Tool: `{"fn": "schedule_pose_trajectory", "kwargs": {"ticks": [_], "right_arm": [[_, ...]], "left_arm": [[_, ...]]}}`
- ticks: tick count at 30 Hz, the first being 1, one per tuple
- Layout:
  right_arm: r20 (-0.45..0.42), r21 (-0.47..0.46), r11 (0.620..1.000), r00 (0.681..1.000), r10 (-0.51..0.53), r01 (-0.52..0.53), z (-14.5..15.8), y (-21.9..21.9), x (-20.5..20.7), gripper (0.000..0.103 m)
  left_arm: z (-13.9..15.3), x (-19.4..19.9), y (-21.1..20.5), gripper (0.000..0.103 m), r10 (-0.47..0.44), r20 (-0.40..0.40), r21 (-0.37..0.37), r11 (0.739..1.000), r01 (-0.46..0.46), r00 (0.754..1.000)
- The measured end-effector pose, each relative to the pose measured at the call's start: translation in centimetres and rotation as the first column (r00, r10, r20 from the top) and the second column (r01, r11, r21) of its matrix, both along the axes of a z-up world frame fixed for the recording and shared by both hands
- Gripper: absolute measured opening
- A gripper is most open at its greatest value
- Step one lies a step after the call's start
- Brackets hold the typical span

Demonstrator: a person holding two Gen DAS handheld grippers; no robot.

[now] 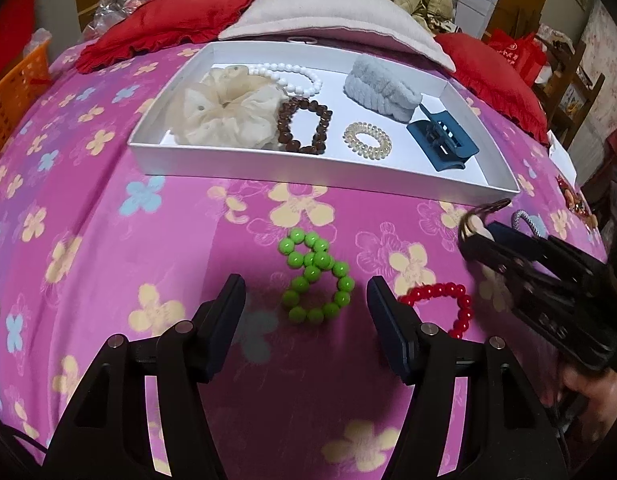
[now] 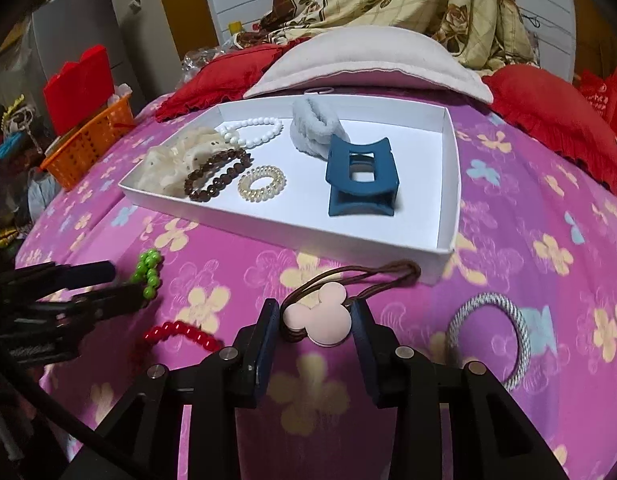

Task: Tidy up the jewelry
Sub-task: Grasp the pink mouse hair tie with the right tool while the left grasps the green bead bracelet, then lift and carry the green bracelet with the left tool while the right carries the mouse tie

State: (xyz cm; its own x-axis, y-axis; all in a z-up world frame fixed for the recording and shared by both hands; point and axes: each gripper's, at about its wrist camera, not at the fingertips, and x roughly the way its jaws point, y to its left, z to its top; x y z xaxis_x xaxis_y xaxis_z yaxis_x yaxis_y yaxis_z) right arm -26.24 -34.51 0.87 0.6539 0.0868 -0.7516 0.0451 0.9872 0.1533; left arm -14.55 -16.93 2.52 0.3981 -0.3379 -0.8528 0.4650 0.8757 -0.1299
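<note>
Right wrist view had the right hand-held gripper (image 2: 315,326) clamped on the pink mouse-head charm of a brown hair tie (image 2: 317,318), just short of the white tray (image 2: 446,254), its loop trailing toward the tray's near wall. My guess was that loop could've snagged on the wall or the flat charm slipped from the pads. The left hand-held gripper (image 1: 306,300) sat spread wide around the green bracelet (image 1: 315,276), well short of the tray, and a sloppy close might've nudged the red bracelet (image 1: 448,300) beside it.
</note>
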Motion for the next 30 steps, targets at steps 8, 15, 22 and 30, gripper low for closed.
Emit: {"fn": "schedule_pose_trajectory", "kwargs": {"ticks": [8,15,22,30], "right_arm": [[0.024,-0.029,1.0,1.0,-0.001,0.001,1.4,0.8,-1.4,0.035],[0.032,-0.104,0.995,0.999,-0.007,0.01,2.3,1.5,-1.9,0.035],[0.043,-0.146,0.989,0.999,-0.007,0.013,2.9,1.9,-2.5,0.035],[0.049,-0.154,0.988,0.999,-0.004,0.012,3.3,2.1,-2.9,0.035]], "left_arm": [[-0.5,0.3,-0.7,0.016,-0.022,0.024,0.046,0.999,0.02,0.999],[0.0,0.3,-0.1,0.008,-0.011,0.005,0.017,1.0,0.011,1.0],[1.0,-0.1,0.4,0.008,-0.007,0.022,0.002,1.0,0.007,1.0],[2.0,-0.4,1.0,0.008,0.0,0.037,-0.017,1.0,0.0,0.999]]}}
